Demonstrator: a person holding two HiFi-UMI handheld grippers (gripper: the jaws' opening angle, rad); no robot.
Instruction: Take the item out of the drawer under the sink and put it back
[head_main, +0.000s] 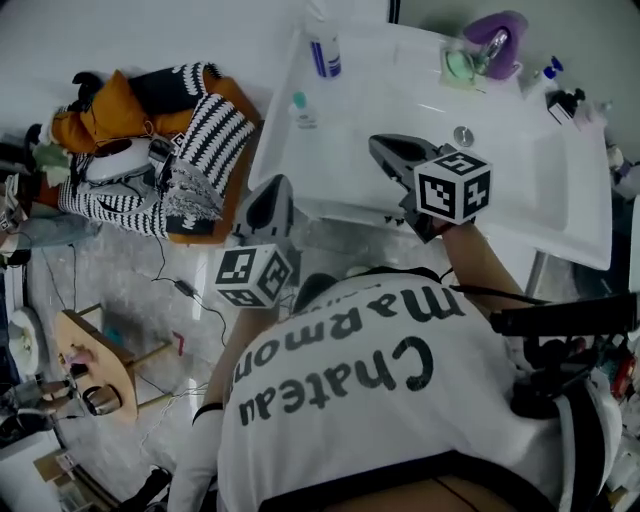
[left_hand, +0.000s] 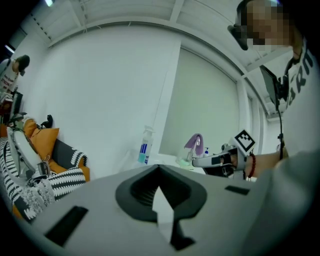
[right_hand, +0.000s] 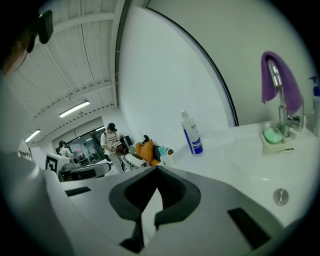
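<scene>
White sink top (head_main: 560, 200) fills upper half of head view: glossy, mostly bare. On it:
- spray bottle (head_main: 323, 50) w/ blue label, at back corner
- small teal-cap bottle (head_main: 302, 108) near the edge toward the seat
- drain plug (head_main: 462, 135) mid-basin
- green soap (head_main: 460, 65) in a dish just beside faucet (head_main: 492, 45)
- purple cloth (head_main: 512, 25) draped over the faucet

Floor (head_main: 120, 270) is grey and mottled, w/ a thin cable (head_main: 185, 290) trailing across. Beside the sink is a seat piled w/ an orange cushion (head_main: 110, 115) & black-white striped throws (head_main: 215, 130). Wooden stool (head_main: 95, 365) low in view. Walls white. Strip lights (right_hand: 75, 109) on the ceiling & ppl standing far back in R gripper view.

Task item: the drawer under the sink & what's in it show in no view. The person's white printed shirt (head_main: 380, 400) & the sink top fill that part, so can't tell its look or exact spot.

L gripper (head_main: 280, 182) is held off the sink's front edge, above the floor. Jaws together, nothing btwn them. R gripper (head_main: 376, 142) is over the basin near the drain plug. Jaws also tip to tip, empty.
</scene>
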